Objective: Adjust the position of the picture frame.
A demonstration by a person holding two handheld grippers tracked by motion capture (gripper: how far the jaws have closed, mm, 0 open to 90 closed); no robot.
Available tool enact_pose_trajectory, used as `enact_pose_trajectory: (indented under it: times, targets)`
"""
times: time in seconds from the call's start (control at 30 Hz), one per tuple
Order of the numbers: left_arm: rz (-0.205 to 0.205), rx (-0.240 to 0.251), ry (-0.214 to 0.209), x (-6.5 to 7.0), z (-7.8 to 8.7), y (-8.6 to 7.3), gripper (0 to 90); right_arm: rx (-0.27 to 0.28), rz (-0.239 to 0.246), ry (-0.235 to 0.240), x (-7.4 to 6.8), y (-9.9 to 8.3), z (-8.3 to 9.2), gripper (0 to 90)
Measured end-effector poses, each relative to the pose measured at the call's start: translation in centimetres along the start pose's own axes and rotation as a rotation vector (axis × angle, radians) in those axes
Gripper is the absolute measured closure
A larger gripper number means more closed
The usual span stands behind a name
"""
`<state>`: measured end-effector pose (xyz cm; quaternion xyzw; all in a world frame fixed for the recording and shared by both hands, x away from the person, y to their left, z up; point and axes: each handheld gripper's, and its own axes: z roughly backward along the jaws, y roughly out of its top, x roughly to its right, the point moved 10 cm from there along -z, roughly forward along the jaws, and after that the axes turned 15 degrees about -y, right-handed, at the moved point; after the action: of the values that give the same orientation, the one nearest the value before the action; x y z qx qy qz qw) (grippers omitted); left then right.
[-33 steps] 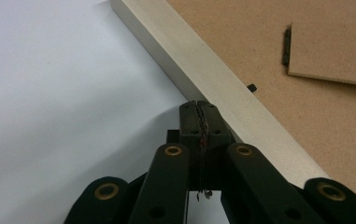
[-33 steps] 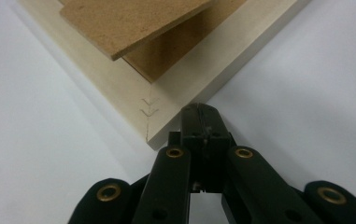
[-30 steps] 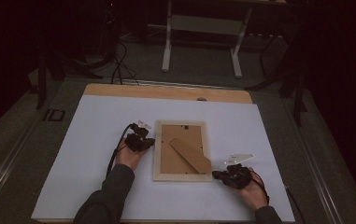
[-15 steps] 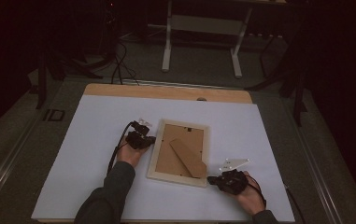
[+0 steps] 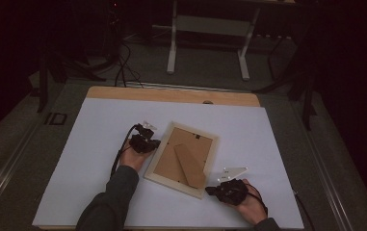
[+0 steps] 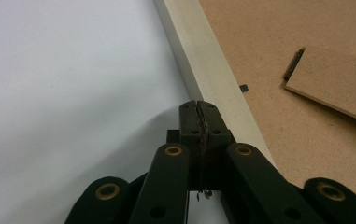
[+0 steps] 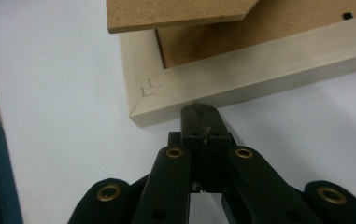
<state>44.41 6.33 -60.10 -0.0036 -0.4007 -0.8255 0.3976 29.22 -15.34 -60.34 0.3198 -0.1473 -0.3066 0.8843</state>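
Picture frame (image 5: 183,159), face-down and skewed on white desk (image 5: 277,144). Left tongs (image 6: 197,108) and right tongs (image 7: 200,112) closed, empty, nudging its pale rim. Probably light, rigid, slippery; glass likely fragile; best gripped by the rim.

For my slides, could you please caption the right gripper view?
Shut right gripper pressing its jaws against the pale wooden picture frame, lying face down on white table.

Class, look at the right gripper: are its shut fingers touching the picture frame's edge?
Touching. In the right gripper view, the right gripper presses its shut tips against the picture frame outer side, with no gap showing.
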Motion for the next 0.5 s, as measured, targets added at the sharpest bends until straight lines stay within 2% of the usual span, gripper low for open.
enact_pose_trajectory:
  times: [0.07, 0.1, 0.3, 0.4, 0.5]
  targets:
    - [0.001, -0.004, -0.001, -0.1, 0.0, -0.1, 90.0, 0.003, 0.004, 0.006, -0.2, 0.1, -0.1, 90.0]
    - [0.0, -0.016, -0.002, -0.2, 0.0, -0.3, 90.0, 0.004, 0.008, 0.017, -0.6, 0.2, -0.2, 90.0]
    - [-0.007, -0.018, -0.004, -0.4, 0.5, -0.5, 90.0, 0.008, 0.044, 0.051, -2.3, 0.9, -0.6, 90.0]
    - [-0.022, -0.001, 0.003, -0.3, 1.2, -0.7, 90.0, 0.008, 0.065, 0.067, -2.9, 1.1, -0.8, 89.9]
    - [-0.03, 0.016, -0.002, 0.0, 2.0, -0.8, 90.0, 0.006, 0.07, 0.068, -2.8, 1.2, -0.8, 89.9]
